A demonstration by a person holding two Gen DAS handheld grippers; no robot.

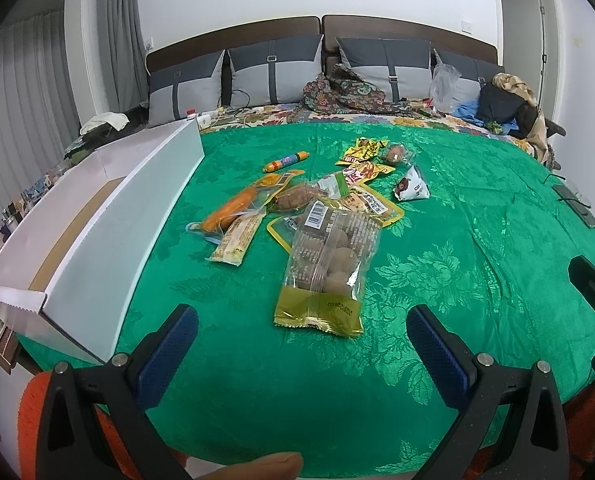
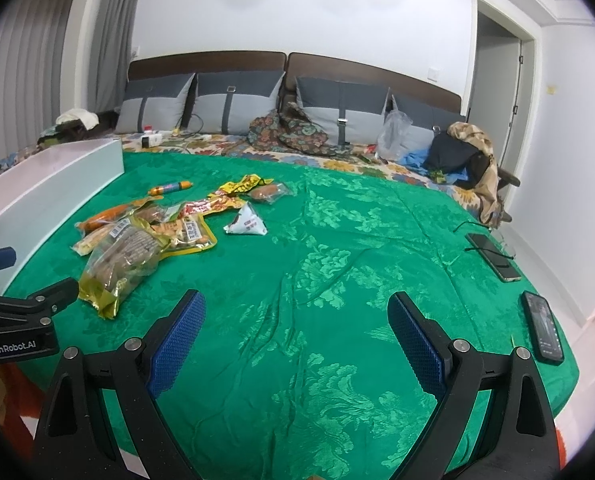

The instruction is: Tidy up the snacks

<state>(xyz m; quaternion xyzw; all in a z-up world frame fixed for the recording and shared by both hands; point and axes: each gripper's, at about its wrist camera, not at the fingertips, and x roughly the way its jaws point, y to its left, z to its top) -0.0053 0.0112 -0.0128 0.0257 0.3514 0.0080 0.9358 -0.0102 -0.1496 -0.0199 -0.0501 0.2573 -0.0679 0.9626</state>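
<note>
Several snack packets lie in a loose pile on the green bedspread (image 1: pixel 437 272). Nearest is a clear bag of brown balls (image 1: pixel 329 264) with a gold end. Behind it lie an orange sausage pack (image 1: pixel 233 208), a small sausage stick (image 1: pixel 286 161), yellow packets (image 1: pixel 363 150) and a white triangular pack (image 1: pixel 411 189). A white open box (image 1: pixel 109 236) stands to the left. My left gripper (image 1: pixel 302 334) is open and empty, just short of the clear bag. My right gripper (image 2: pixel 296 326) is open and empty over bare bedspread, right of the pile (image 2: pixel 145 236).
Two phones (image 2: pixel 543 326) and a cable lie at the bed's right edge. Grey pillows (image 1: pixel 275 72), patterned cloth, a plastic bag and clothes line the headboard. The left gripper's body (image 2: pixel 21 320) shows at the left of the right wrist view.
</note>
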